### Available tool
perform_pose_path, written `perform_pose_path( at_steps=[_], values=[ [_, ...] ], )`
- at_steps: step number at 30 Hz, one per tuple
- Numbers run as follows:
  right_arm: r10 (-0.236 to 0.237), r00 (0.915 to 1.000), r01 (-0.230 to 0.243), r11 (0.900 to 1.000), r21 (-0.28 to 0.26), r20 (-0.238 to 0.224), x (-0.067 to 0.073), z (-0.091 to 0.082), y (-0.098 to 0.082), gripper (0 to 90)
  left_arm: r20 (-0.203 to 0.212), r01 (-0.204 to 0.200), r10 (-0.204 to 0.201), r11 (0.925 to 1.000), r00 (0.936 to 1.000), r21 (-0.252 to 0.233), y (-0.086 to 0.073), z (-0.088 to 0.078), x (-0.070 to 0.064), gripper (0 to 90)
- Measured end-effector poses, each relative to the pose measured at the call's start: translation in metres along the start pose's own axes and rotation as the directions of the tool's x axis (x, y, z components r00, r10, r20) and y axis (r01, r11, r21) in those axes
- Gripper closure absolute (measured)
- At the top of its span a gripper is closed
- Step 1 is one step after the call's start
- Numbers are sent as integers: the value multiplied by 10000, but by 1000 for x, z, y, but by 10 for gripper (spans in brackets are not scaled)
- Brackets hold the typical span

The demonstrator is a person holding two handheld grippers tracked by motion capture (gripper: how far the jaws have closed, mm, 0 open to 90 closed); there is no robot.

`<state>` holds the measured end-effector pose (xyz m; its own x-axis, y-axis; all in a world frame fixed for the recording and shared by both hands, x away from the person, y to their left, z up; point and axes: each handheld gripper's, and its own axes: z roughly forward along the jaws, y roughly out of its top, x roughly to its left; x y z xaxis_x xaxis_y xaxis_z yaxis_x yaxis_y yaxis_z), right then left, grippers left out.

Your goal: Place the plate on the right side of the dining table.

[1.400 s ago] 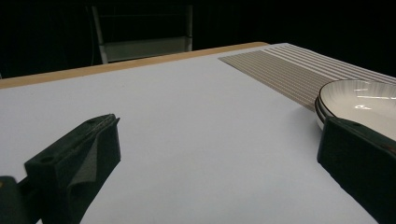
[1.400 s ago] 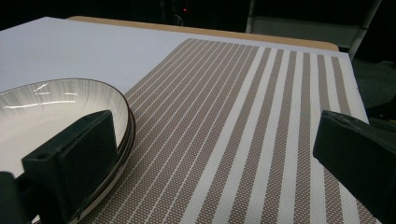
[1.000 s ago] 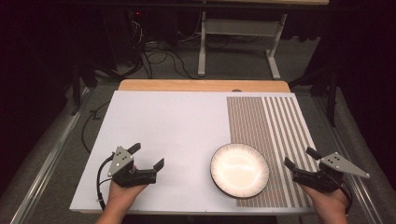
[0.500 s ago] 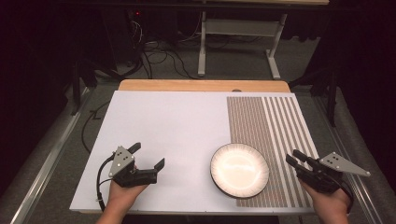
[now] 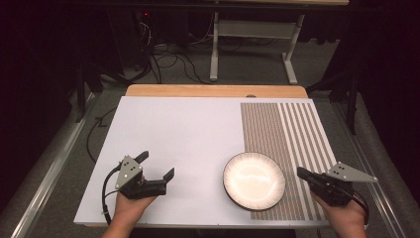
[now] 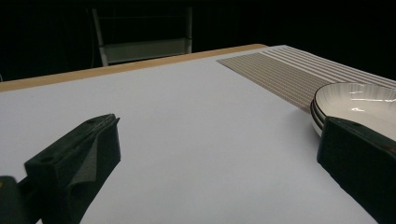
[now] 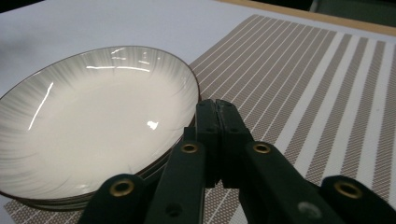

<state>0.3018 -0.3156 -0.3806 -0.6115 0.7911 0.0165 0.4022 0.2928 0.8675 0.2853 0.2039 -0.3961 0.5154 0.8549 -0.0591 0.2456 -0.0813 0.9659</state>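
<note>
A white ribbed plate (image 5: 253,181) with a dark rim sits on the left edge of a brown striped placemat (image 5: 282,134), near the table's front. From the side its rim (image 6: 355,100) looks doubled, as if two plates are stacked. My right gripper (image 5: 300,172) lies just right of the plate, pointing at it. Its jaws have just been closing and now stand shut with nothing between them, the tips (image 7: 215,107) close to the plate's rim (image 7: 93,121). My left gripper (image 5: 157,164) rests open on the white surface left of the plate, its jaws (image 6: 217,135) wide and empty.
The white tabletop (image 5: 178,134) spreads out beyond the left gripper. A wooden strip (image 5: 213,90) runs along the far edge. Beyond the table are a dark floor, cables and a metal stand (image 5: 215,49).
The right gripper's jaws went from wide open to shut, with nothing caught in them. The left gripper and the plate stayed put.
</note>
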Motion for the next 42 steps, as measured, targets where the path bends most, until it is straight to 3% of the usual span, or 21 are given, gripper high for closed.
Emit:
perform_pose_path(
  at_steps=[10,20,42],
  values=[
    [-496,9975,537,9950,837,-506,9,12,0,900,-5,-10,10,10000,10000,24,0,-1,1,1],
    [-708,9959,783,9861,1467,-558,16,20,-1,900,-25,-8,8,10000,10000,-2,0,-1,1,1],
    [-1066,9928,1143,9789,1693,-542,21,23,0,900,13,-42,42,10000,10000,-2,1,-1,1,1]
  ],
)
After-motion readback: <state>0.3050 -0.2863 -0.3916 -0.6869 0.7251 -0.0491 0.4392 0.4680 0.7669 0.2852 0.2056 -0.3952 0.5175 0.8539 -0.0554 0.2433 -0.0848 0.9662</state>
